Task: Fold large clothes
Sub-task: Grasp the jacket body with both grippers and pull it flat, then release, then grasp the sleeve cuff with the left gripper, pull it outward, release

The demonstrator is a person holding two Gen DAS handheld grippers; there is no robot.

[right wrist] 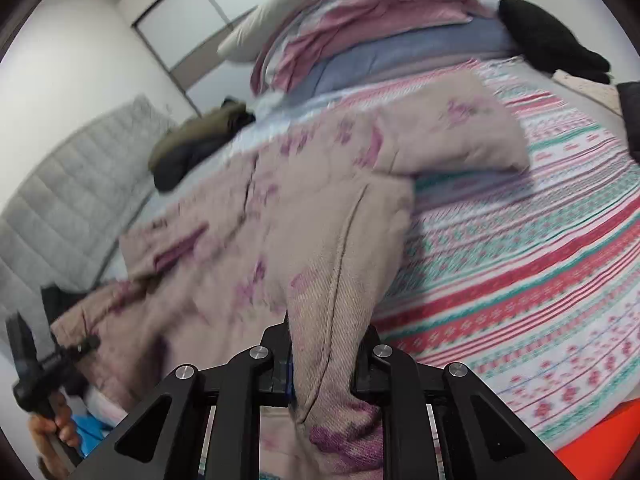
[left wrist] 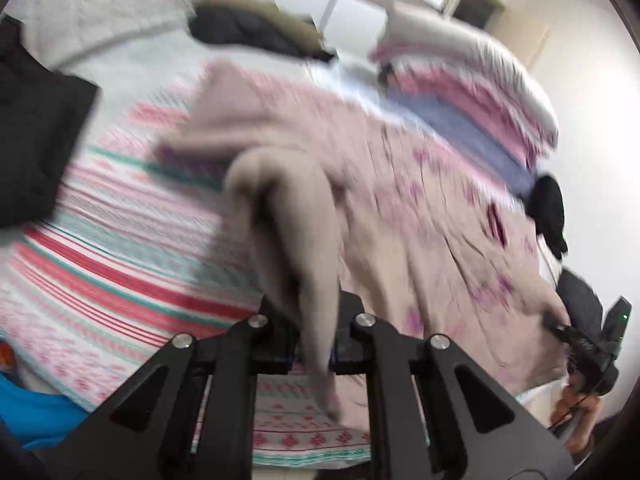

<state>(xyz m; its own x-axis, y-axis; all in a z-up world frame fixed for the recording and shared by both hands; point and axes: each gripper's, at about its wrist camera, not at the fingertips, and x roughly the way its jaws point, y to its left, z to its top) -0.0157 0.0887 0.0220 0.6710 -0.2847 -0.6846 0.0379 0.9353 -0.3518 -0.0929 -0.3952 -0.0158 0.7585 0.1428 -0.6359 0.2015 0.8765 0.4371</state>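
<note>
Your left claw (left wrist: pixel 316 344) pinches a beige fold of the big flowery pink garment (left wrist: pixel 420 200). The garment lies long across the striped bed cover (left wrist: pixel 100 272), from one claw to the other. Your right claw (right wrist: pixel 324 360) is shut on its other end. A stack of folded bedding (right wrist: pixel 360 20) sits at the bed's far edge.

Coarse twill-woven beige cloth garment (right wrist: pixel 336 264) between matt black plastic fingers (right wrist: pixel 276 360), over a printed woven bedsheet (right wrist: pixel 520 248)
</note>
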